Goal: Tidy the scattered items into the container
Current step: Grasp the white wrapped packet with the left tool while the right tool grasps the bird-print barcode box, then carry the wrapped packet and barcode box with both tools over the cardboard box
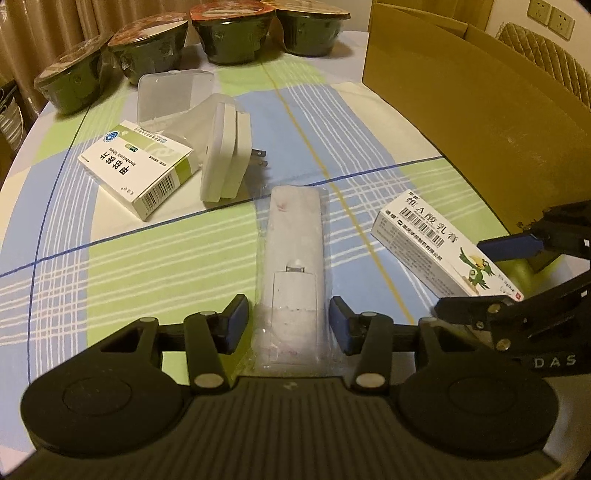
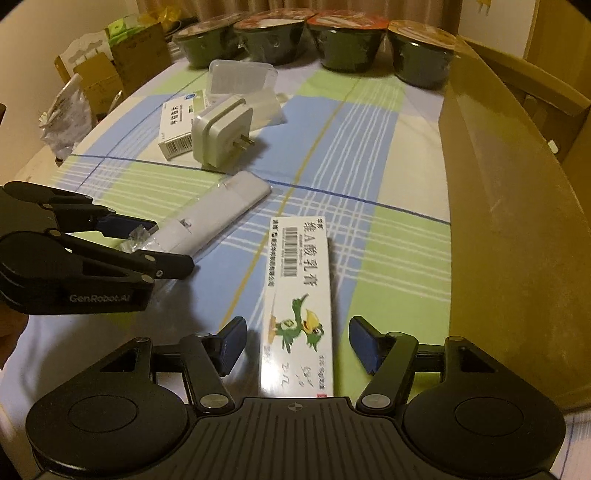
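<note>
A white remote (image 1: 293,254) in clear wrap lies on the checked tablecloth. My left gripper (image 1: 289,323) is open, its blue pads on either side of the remote's near end with small gaps. From the right wrist view the left gripper (image 2: 162,243) straddles the remote (image 2: 218,218). A white ointment box with a green bird (image 2: 299,280) lies lengthwise between the fingers of my open right gripper (image 2: 299,345), untouched. The cardboard box (image 2: 498,221) stands open on the right. A white plug adapter (image 1: 225,158), a green-white medicine box (image 1: 136,173) and a clear plastic case (image 1: 173,96) sit further back.
Several dark sealed bowls (image 1: 232,33) line the table's far edge. The cardboard box wall (image 1: 480,110) rises close by on the right. Off the table's left edge are cartons and a plastic bag (image 2: 70,107). A chair (image 1: 546,62) stands behind the box.
</note>
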